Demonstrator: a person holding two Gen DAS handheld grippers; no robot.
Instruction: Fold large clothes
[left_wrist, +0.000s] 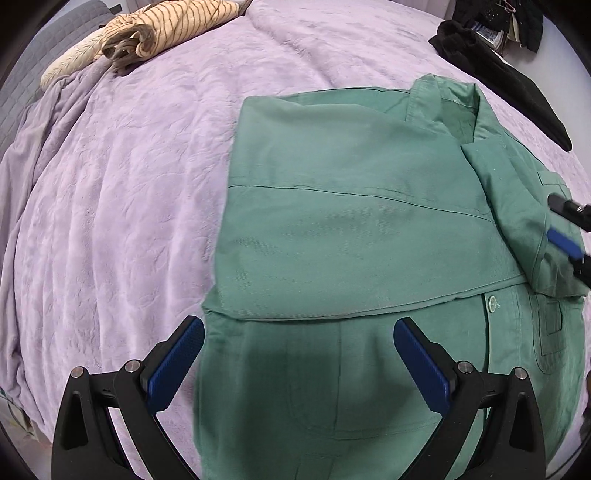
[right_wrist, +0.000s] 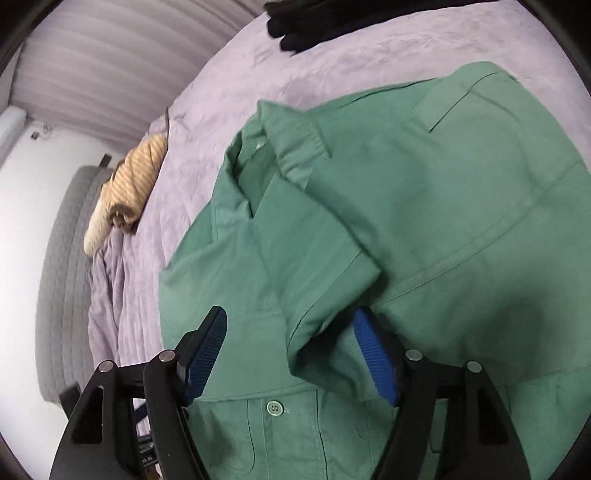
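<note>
A green button-up shirt (left_wrist: 351, 206) lies partly folded on a lilac bedspread (left_wrist: 129, 184), collar at the far end. One side is folded across the front. My left gripper (left_wrist: 299, 323) hangs open above the shirt's lower left part, nothing between its blue pads. In the right wrist view a short sleeve (right_wrist: 317, 258) of the shirt (right_wrist: 461, 206) lies folded over the chest. Its cuff sits between the spread jaws of my right gripper (right_wrist: 290, 313), resting against the right pad (right_wrist: 373, 354); the left pad is clear of it. The right gripper (left_wrist: 565, 229) also shows at the left wrist view's right edge.
A rolled beige striped garment (left_wrist: 166, 33) lies at the bed's far left corner. Black clothes (left_wrist: 498, 66) are piled at the far right. A grey padded headboard (right_wrist: 62, 277) stands beyond the striped garment (right_wrist: 133, 184). Bare bedspread (right_wrist: 229, 92) stretches left of the shirt.
</note>
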